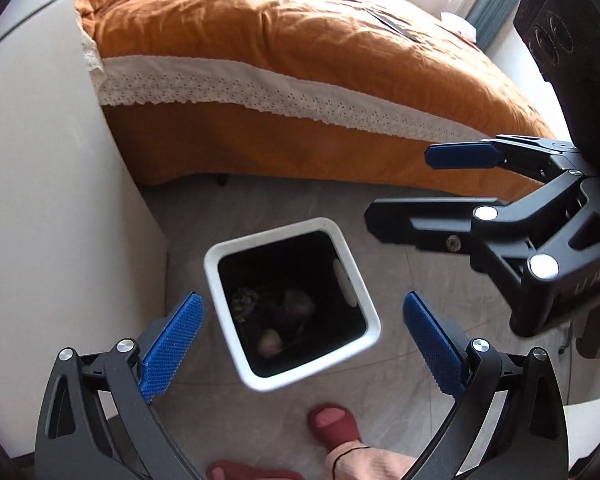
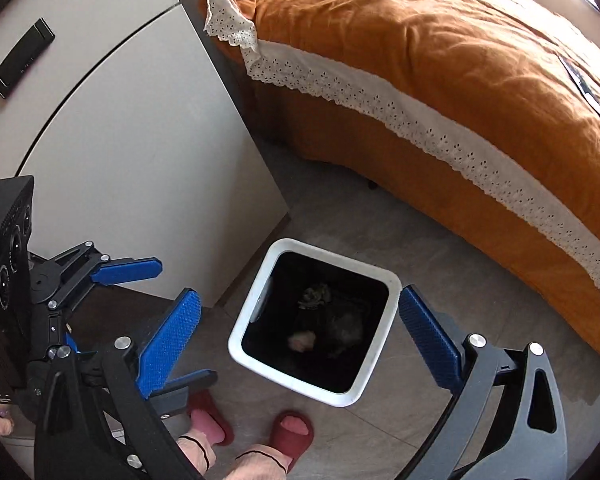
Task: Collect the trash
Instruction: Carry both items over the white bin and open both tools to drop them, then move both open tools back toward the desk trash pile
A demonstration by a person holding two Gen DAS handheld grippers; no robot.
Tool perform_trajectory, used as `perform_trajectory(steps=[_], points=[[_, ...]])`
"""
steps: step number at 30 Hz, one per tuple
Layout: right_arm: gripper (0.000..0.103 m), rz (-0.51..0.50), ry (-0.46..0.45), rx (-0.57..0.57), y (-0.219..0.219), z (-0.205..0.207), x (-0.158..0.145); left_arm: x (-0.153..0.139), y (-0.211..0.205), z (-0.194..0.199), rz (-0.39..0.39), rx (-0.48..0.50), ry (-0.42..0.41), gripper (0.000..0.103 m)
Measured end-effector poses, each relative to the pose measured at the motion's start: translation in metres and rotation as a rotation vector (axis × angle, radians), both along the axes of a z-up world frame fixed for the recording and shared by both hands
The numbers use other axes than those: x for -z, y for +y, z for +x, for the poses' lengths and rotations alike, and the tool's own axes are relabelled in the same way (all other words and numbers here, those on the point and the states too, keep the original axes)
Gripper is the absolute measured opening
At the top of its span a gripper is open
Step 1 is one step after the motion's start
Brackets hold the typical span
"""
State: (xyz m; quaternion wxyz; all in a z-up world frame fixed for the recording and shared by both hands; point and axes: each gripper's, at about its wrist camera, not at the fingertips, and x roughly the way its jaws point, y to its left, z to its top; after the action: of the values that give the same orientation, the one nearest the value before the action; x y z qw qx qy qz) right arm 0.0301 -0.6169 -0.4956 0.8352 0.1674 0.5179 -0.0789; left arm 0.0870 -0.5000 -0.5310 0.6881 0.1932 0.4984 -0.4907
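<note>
Bed with orange cover (image 1: pixel 284 40) and white lace trim (image 1: pixel 260 94). Pale cabinet (image 2: pixel 112 128) beside it, black handle (image 2: pixel 22 58). Red slippers (image 2: pixel 292 434) on grey floor (image 1: pixel 388 380).

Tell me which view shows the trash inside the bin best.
Left wrist: it looks almost straight down into the bin, so several pieces of trash are distinguishable. Right wrist sees the bin at more of an angle, its contents darker and blurrier.

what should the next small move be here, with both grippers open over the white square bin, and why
Probably lift both grippers away from the white square trash bin and turn to look for more trash. The left gripper and right gripper both hang open and empty above it, and crumpled scraps already lie at the bottom. No loose trash shows on the grey tiled floor nearby.
</note>
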Motion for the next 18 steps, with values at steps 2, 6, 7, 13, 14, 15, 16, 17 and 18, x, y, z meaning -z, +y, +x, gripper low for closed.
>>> perform_trajectory(steps=[2, 6, 7, 13, 14, 15, 16, 17, 18], points=[[0.099, -0.004, -0.006, -0.001, 0.001, 0.001, -0.01, -0.013, 0.003, 0.001, -0.005, -0.011, -0.006, 0.098], [0.099, -0.03, -0.047, -0.006, 0.006, 0.008, -0.058, -0.052, 0.012, 0.003, -0.032, -0.042, -0.029, 0.098], [0.099, -0.039, -0.059, -0.007, 0.008, 0.009, -0.07, -0.07, 0.015, 0.005, -0.049, -0.057, -0.037, 0.098], [0.099, -0.098, -0.167, -0.017, 0.021, 0.012, -0.162, -0.157, 0.033, 0.011, -0.105, -0.136, -0.119, 0.098], [0.099, -0.105, -0.187, -0.017, 0.024, 0.013, -0.177, -0.172, 0.037, 0.011, -0.119, -0.148, -0.133, 0.098], [0.099, -0.114, -0.217, -0.018, 0.027, 0.013, -0.197, -0.187, 0.041, 0.012, -0.133, -0.161, -0.145, 0.098], [0.099, -0.119, -0.238, -0.021, 0.03, 0.013, -0.211, -0.205, 0.048, 0.012, -0.152, -0.179, -0.16, 0.098], [0.099, -0.125, -0.26, -0.027, 0.034, 0.014, -0.226, -0.222, 0.055, 0.013, -0.168, -0.196, -0.173, 0.098], [0.099, -0.13, -0.276, -0.032, 0.036, 0.014, -0.236, -0.234, 0.06, 0.013, -0.181, -0.209, -0.182, 0.098]])
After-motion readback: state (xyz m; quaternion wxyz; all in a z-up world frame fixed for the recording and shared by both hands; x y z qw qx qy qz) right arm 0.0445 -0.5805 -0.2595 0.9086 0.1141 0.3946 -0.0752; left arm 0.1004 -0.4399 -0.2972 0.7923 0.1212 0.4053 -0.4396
